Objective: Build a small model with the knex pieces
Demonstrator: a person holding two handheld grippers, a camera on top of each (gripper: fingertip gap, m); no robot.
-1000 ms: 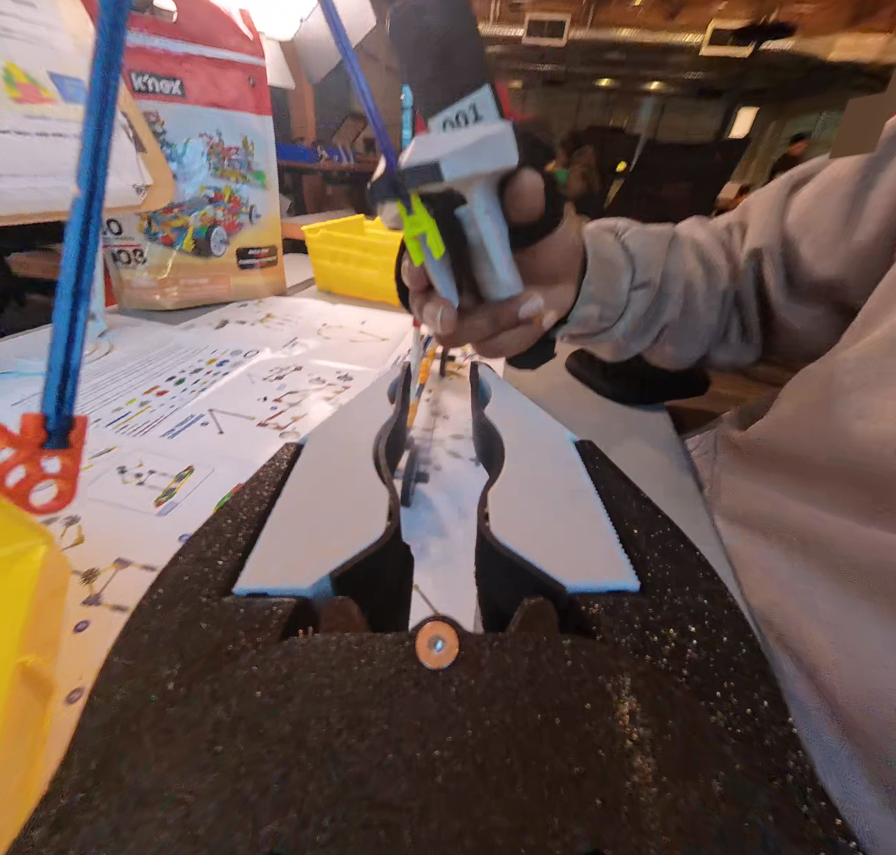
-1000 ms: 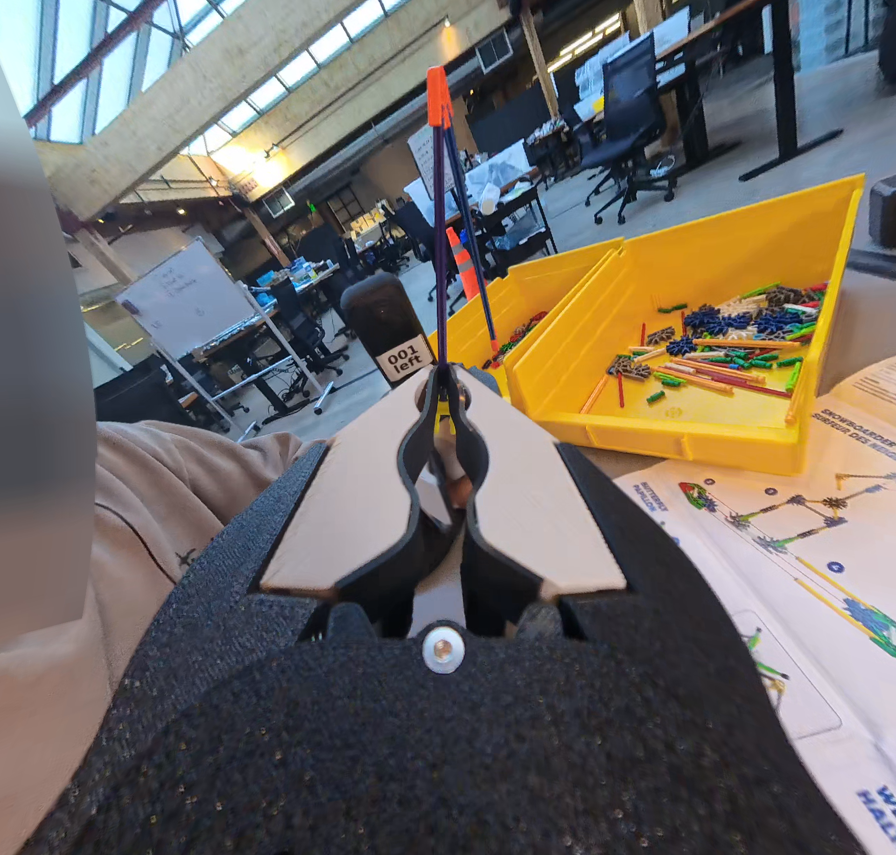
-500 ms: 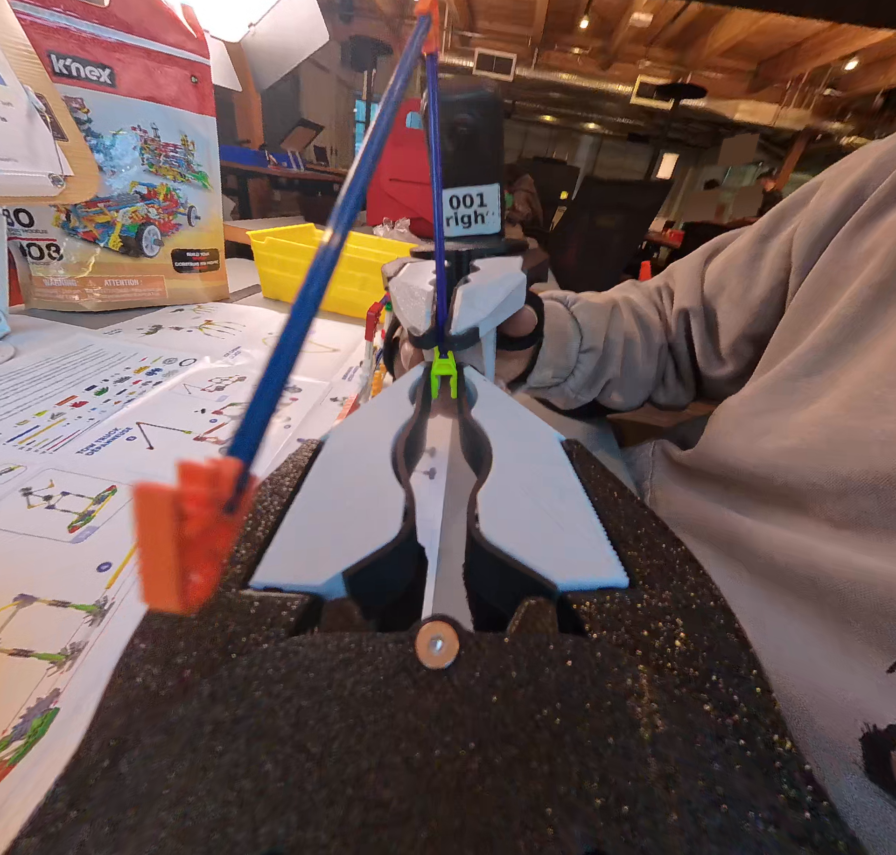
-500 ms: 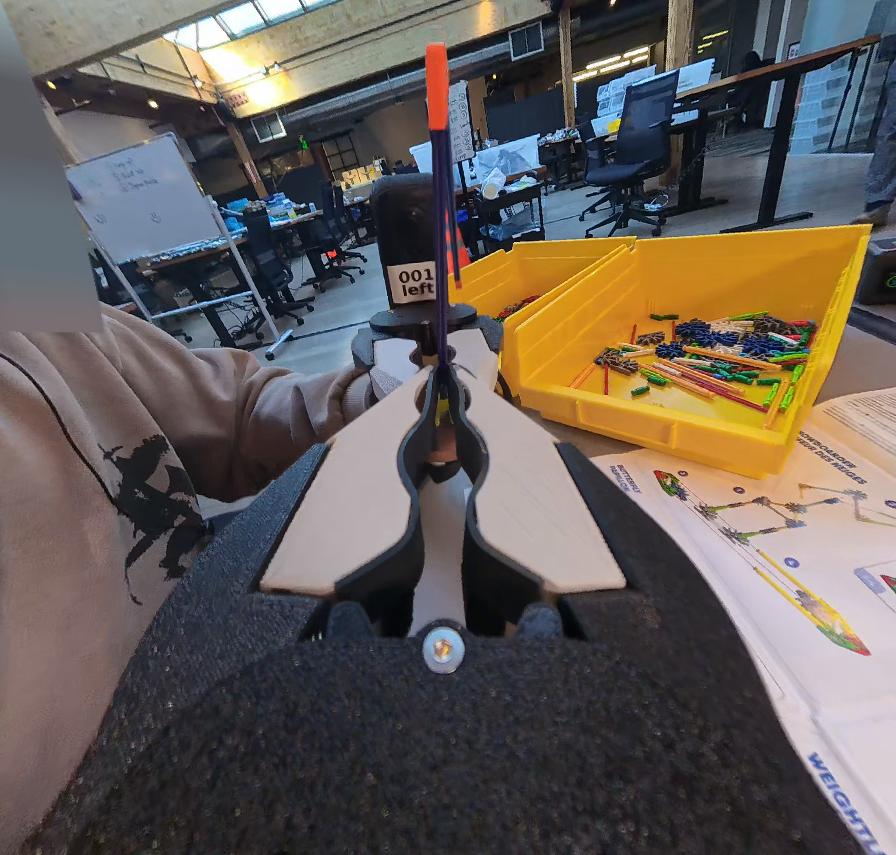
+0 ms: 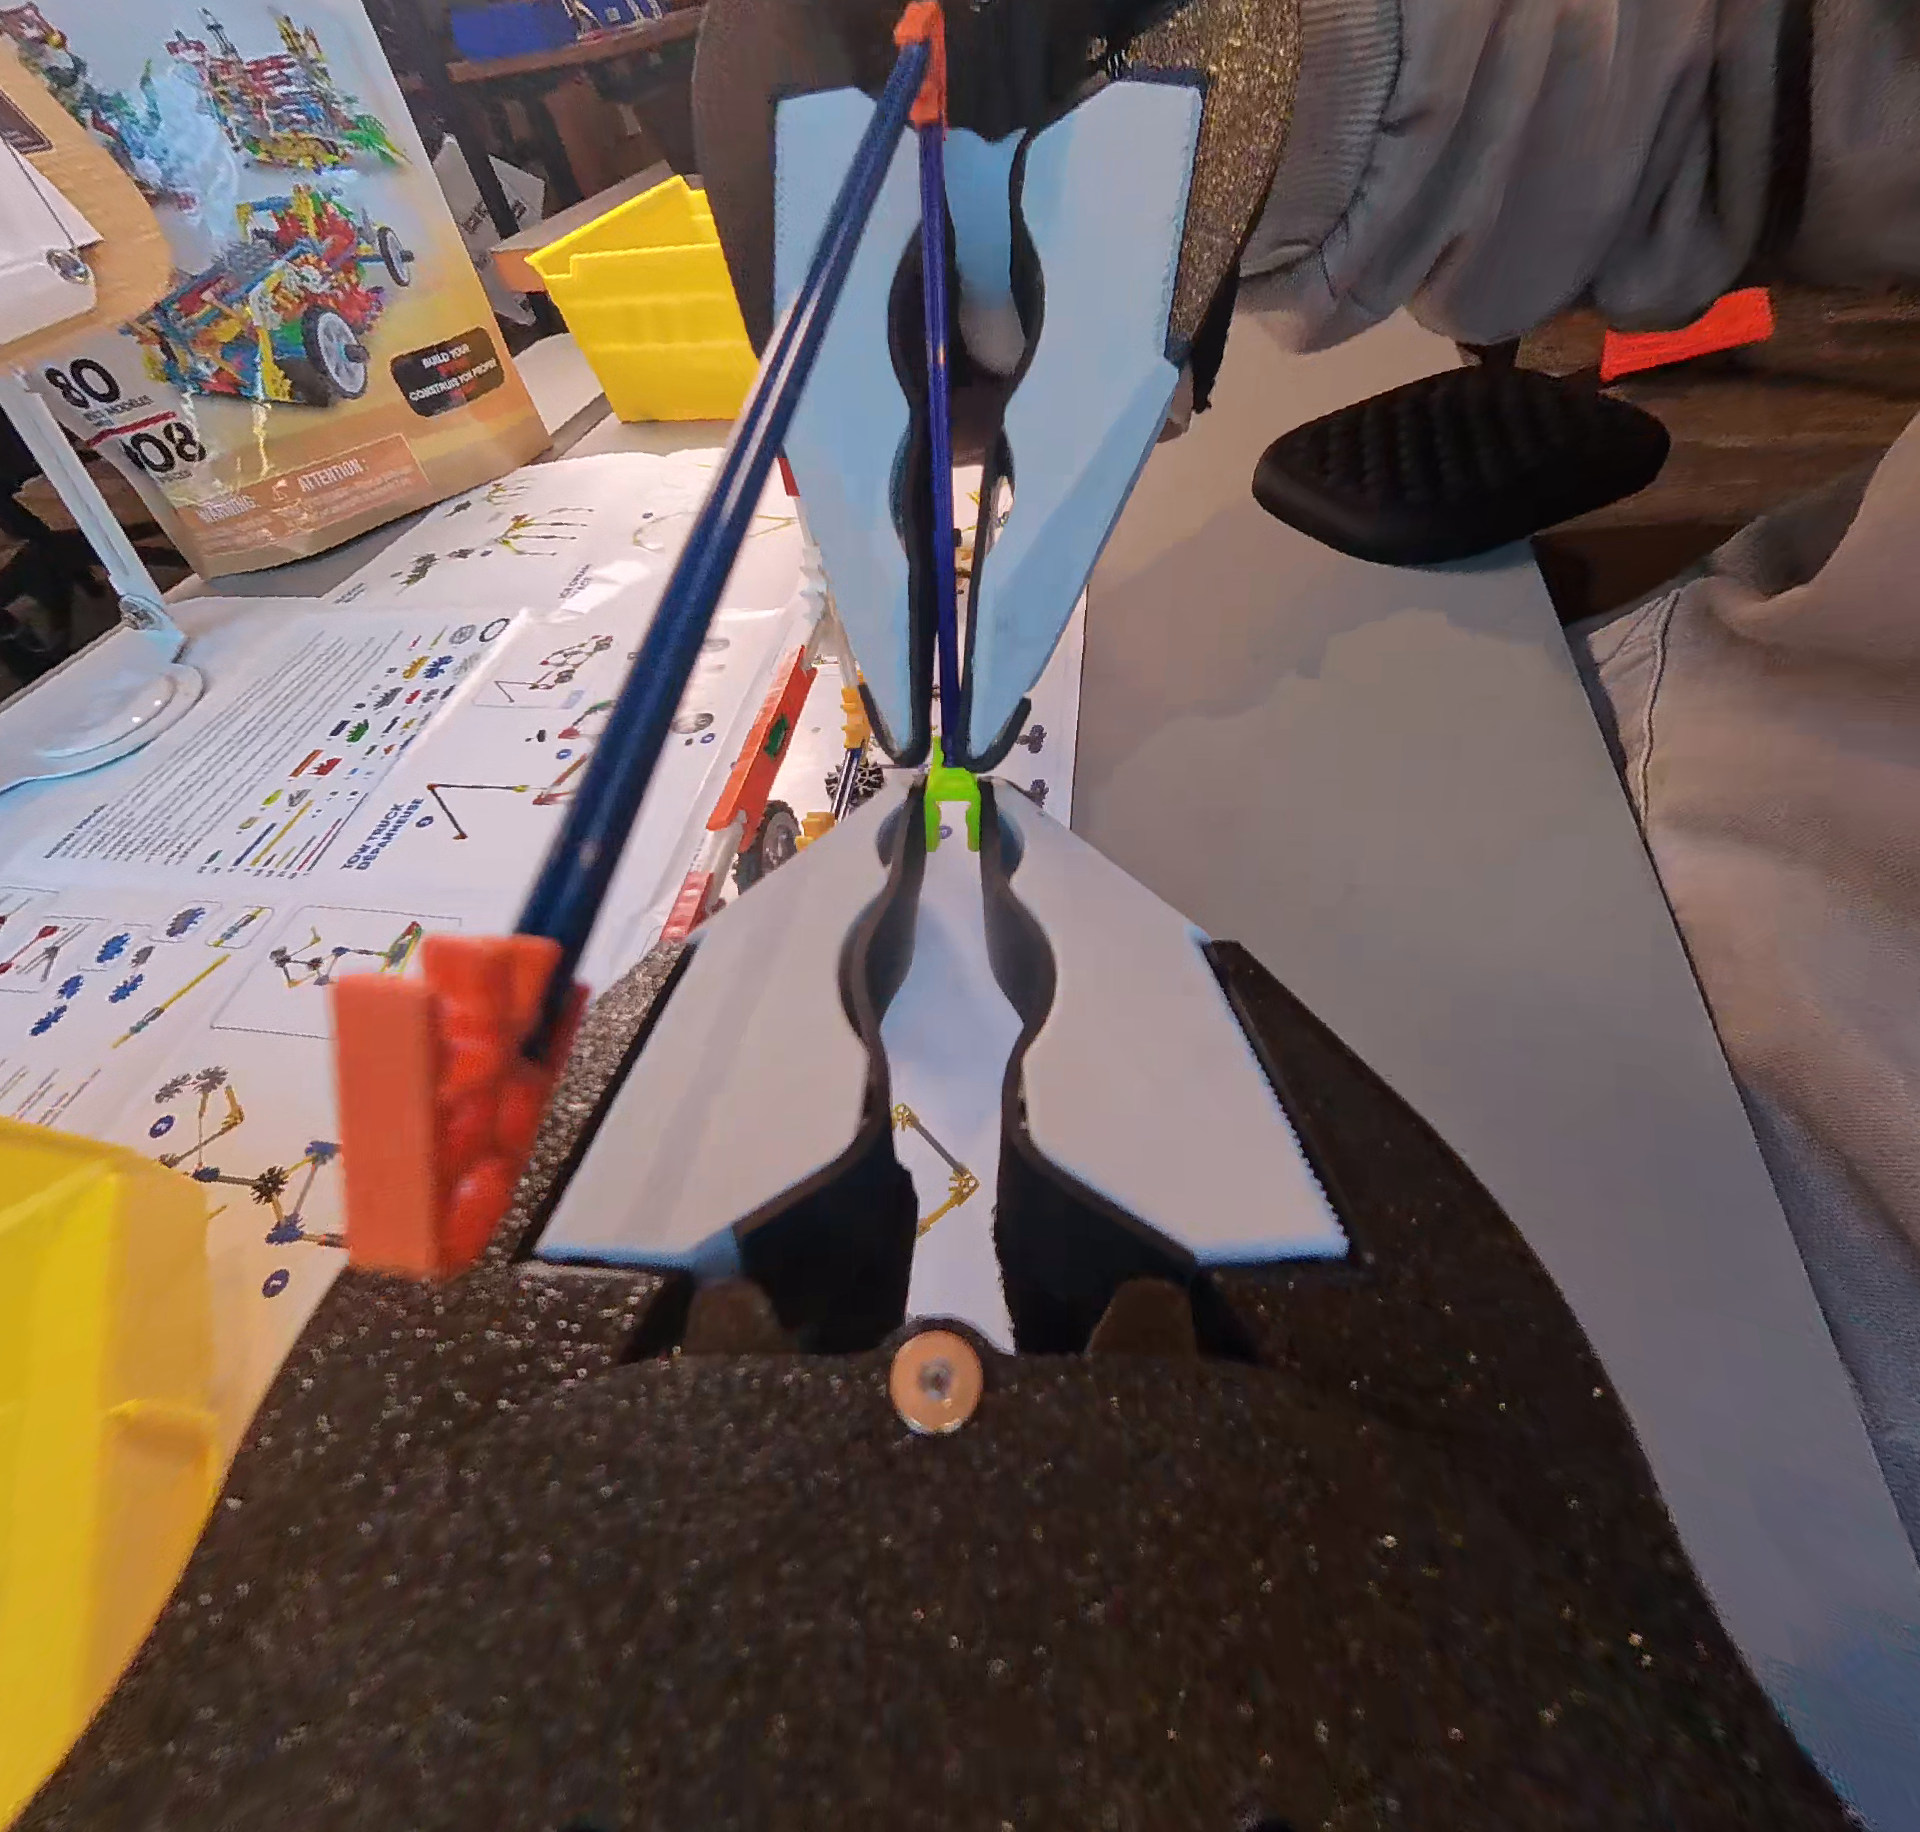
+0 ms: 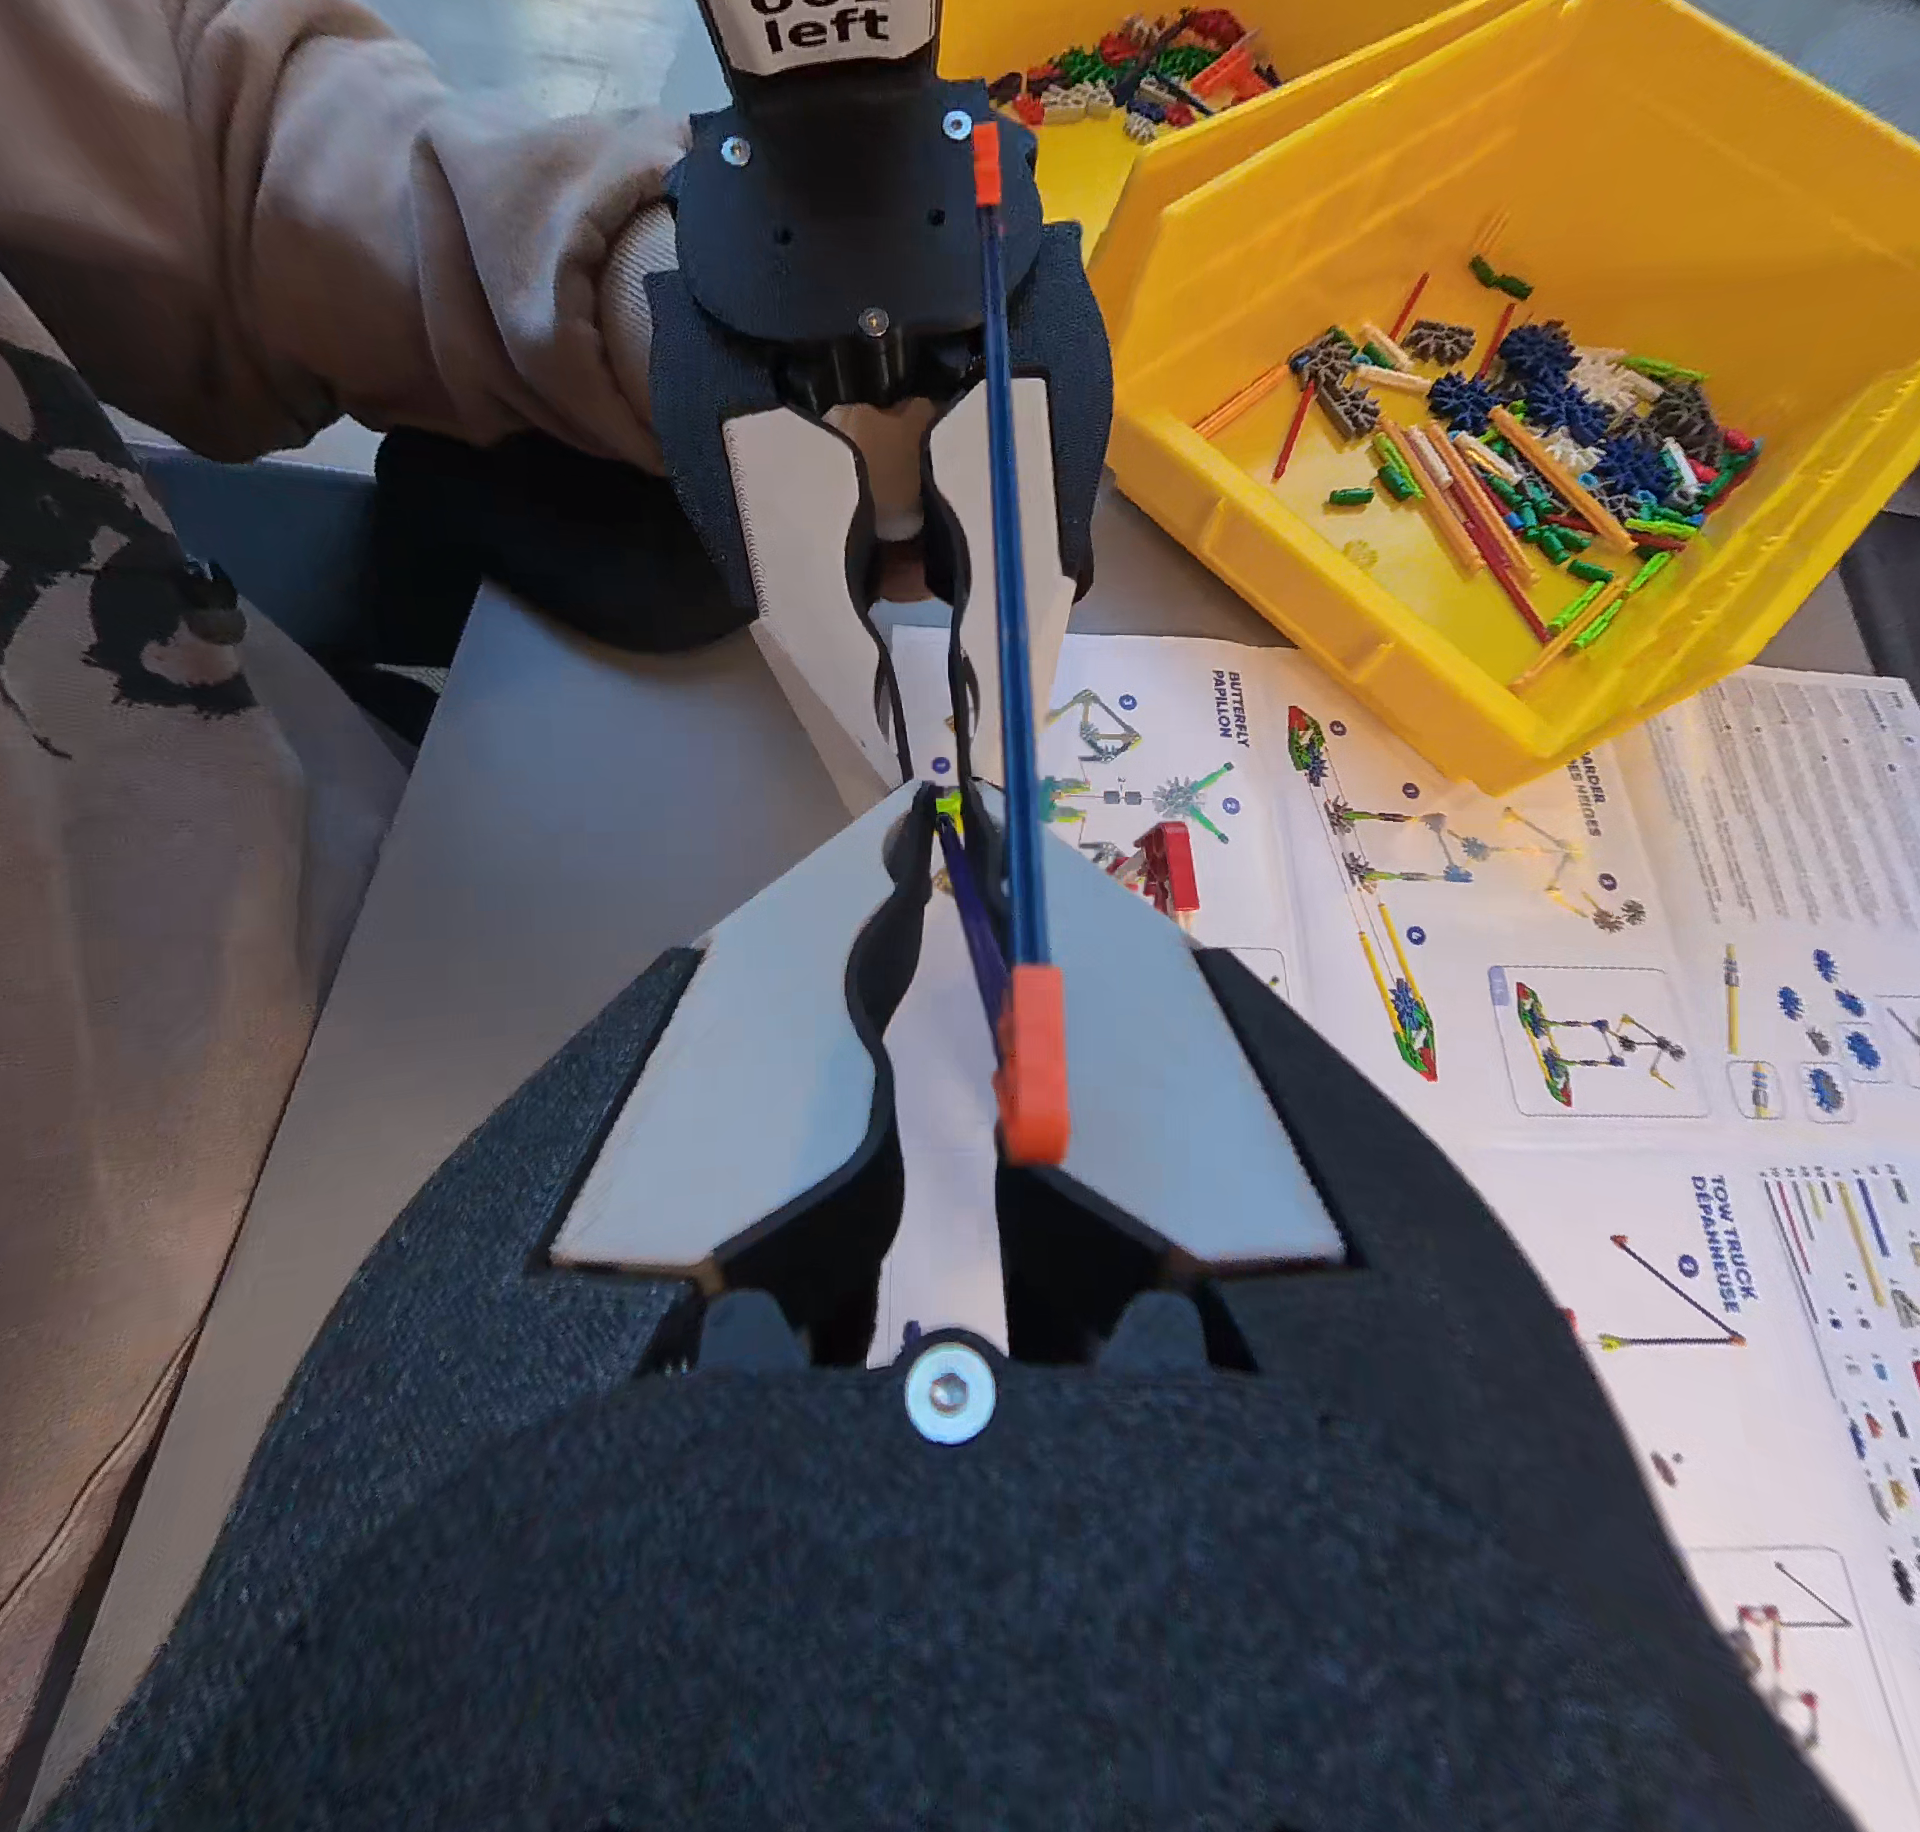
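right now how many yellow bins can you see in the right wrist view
2. One yellow bin of rods and connectors sits right of the left tongs; a second bin stands behind it. Others may be out of frame.

Gripper bodies (image 5: 935, 1574) look like rough, speckly matt foam; yellow bins (image 6: 1558, 224) are glossy plastic, the instruction sheet (image 6: 1558, 951) smooth paper, sleeve (image 6: 312, 224) soft cloth.

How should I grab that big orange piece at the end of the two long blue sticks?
Probably pinch the orange connector across its two flat sides, coming from its free lower-left end. The blue rods plug into its upper right corner, so that side is blocked, and the left gripper sits just to its right.
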